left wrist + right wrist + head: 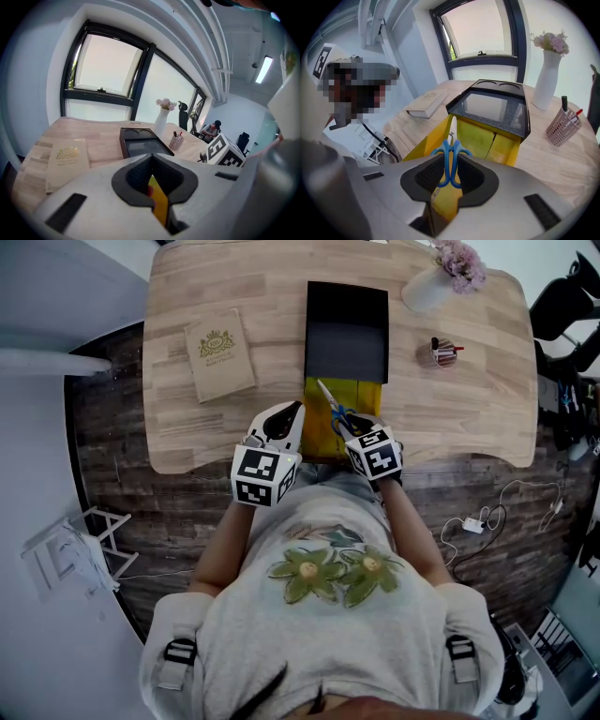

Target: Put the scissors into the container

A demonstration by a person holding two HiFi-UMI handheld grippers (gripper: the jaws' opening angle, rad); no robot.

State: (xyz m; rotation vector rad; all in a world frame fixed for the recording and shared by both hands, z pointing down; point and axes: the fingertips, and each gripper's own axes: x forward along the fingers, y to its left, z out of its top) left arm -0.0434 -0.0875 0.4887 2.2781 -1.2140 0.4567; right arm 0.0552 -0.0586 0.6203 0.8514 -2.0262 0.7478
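**Head view.**
- 1 pale wooden table [469,418] with rounded corners, standing on a dark plank floor [112,437].
- On the table, left: 1 beige book [219,354] with a gold crest.
- Centre: 1 black rectangular tray [346,334].
- At the table's front edge: 1 open-topped yellow box [319,427], touching the tray's near end.
- Right: 1 white vase [424,289] of pink flowers and 1 mesh pen cup [442,352].
- On the floor, right: 1 white power strip [472,524] with cables.
- On the floor, left: 1 white frame rack [70,554].
- The left gripper [289,416] is at the box's left wall.
- The right gripper [358,427] is at the box's right side. It carries blue-handled steel scissors [331,404], with the blades angled over the box's open top.

**Left gripper view.**
- The jaws are clenched on the yellow box's thin wall.
- Beyond are large dark-framed windows [105,65], 1 ceiling strip light [264,69] and 1 seated person [213,129] far off.

**Right gripper view.**
- The jaws are clamped on the scissors' 2 blue handle loops.
- The blades point forward, over the box's open interior.
- The tray, book, vase and pen cup stand behind.
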